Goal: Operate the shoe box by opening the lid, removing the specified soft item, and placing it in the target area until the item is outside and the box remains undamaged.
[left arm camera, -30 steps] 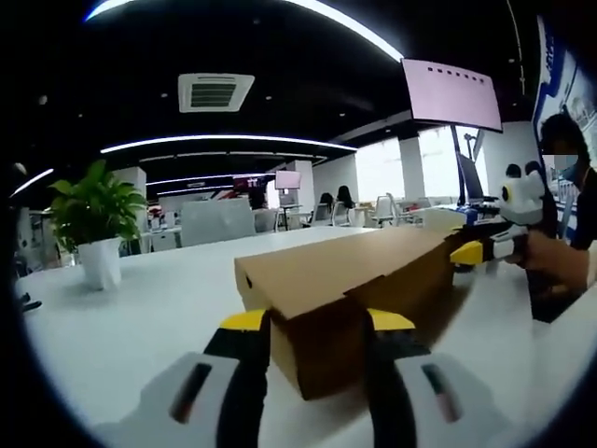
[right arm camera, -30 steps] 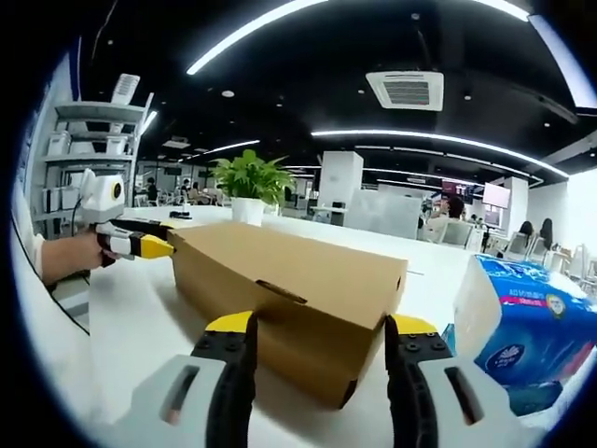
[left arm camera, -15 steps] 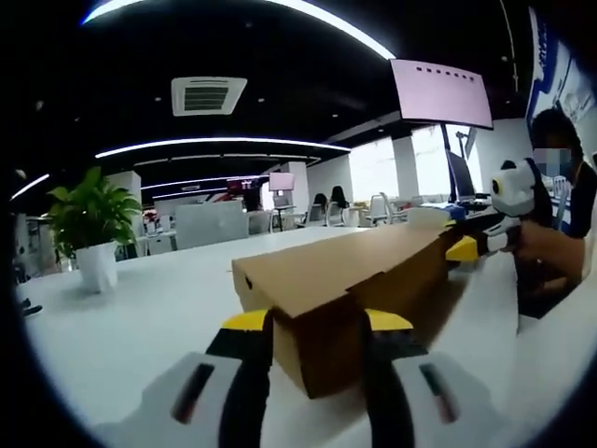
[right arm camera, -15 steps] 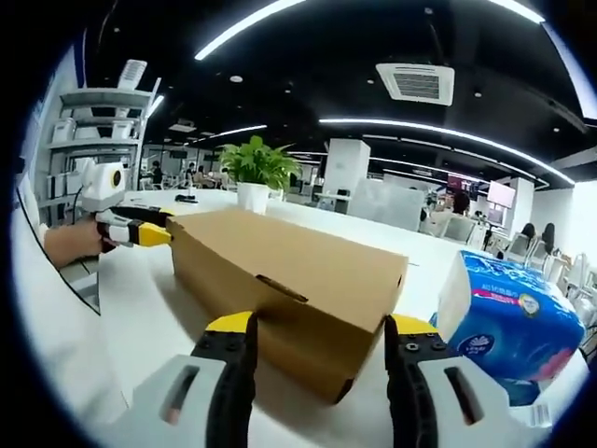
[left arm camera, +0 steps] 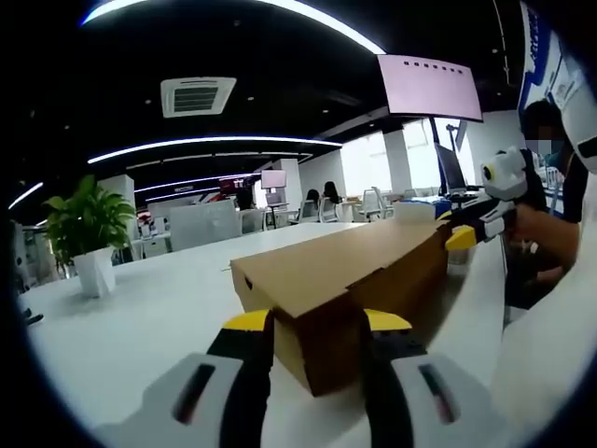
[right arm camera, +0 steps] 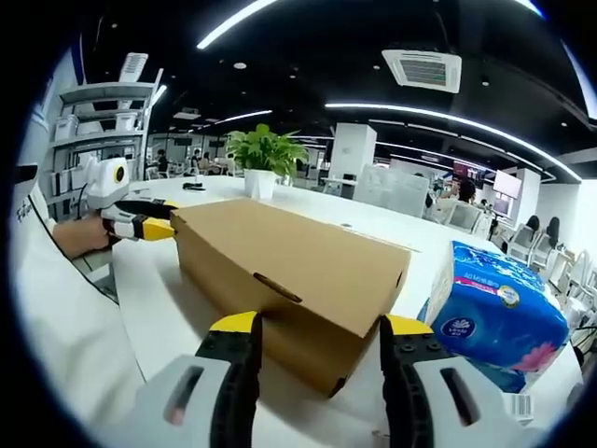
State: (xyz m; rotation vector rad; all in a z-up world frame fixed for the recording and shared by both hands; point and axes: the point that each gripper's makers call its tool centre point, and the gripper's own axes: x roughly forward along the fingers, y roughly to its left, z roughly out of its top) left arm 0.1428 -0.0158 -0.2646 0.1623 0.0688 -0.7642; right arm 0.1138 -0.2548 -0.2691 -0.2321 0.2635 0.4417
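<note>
Surface (right arm camera: pixel 159 280), white and broad, carried one brown cardboard box (right arm camera: pixel 289 271), lid down, with nothing taken out; as I judged it, opening, removing the soft item and placing it all remained. The item was hidden, presumably inside.

Counted largest to smallest: one surface, one box, one blue tissue pack (right arm camera: pixel 499 313) just beside the box in the right gripper view, one potted plant (left arm camera: pixel 89 233) well behind, and two claws.

The left claw (left arm camera: pixel 317 322) stood at one end of the box, jaws spread wide on either side of the near corner; whether they touched the cardboard, I could not tell. The right claw (right arm camera: pixel 319 324) stood at the opposite end likewise, jaws wide about that corner, gripping nothing that I could make out. Each claw's yellow tips also appeared at the box's far end in the other's view, with a hand behind.
</note>
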